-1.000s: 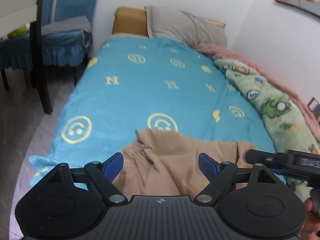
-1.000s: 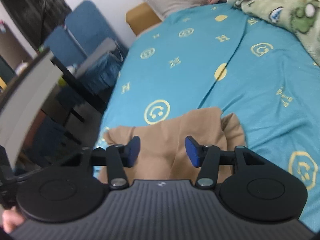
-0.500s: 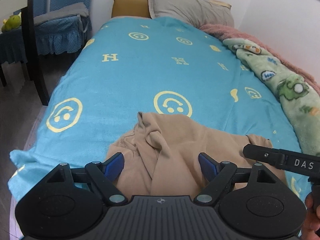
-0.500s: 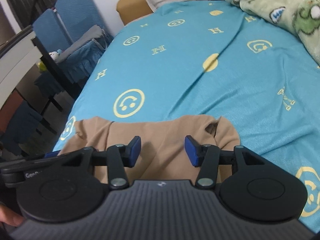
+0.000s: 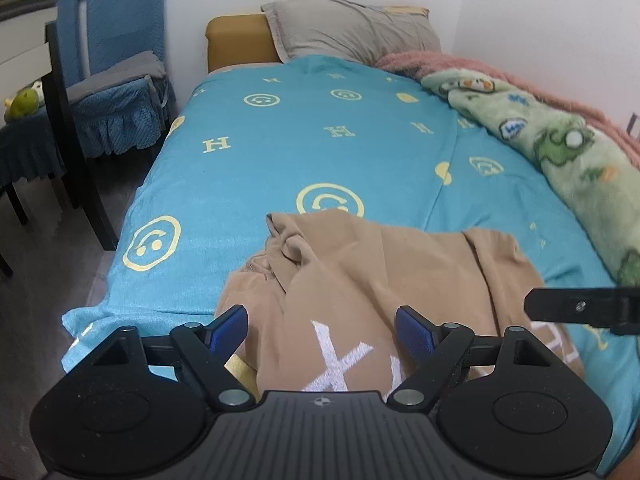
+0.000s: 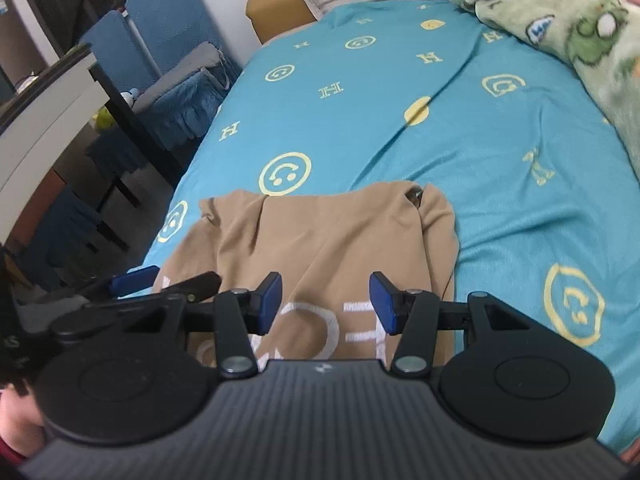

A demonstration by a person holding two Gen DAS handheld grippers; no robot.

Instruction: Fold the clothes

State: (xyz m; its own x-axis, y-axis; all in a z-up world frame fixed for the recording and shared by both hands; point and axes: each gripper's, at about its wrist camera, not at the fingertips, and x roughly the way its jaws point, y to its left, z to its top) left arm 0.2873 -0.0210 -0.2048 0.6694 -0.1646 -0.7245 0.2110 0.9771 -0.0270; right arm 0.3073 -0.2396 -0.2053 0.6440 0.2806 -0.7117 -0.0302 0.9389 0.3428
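Folding had hardly begun when I looked down my two tools. The crumpled tan cotton garment with white stitched lettering (image 5: pixel 360 276) lay in a loose heap at the near end of the turquoise bedspread printed with yellow smiley faces (image 5: pixel 320 140), straight ahead of and under both tongs. My left gripper (image 5: pixel 320 326) hung above the lettered part with its blue-padded jaws spread wide, nothing between the pads but air over cloth; it had hold of nothing. My right gripper (image 6: pixel 326 300), just to the right of the left one, stood about half open over the same lettering, and it too gripped nothing, as far as I could see. Beyond my left tongs the cloth was bunched into ridges and a rolled lump, and beyond my right tongs a flap lay doubled over at the far edge, so no edge was squared and no clean fold showed. I judged that everything remained: take hold, spread the garment flat, then fold it. Past it the bedspread ran bare up to the grey pillow (image 5: pixel 352 30), with the green cartoon-print fleece blanket (image 5: pixel 560 152) lying far off to the right.
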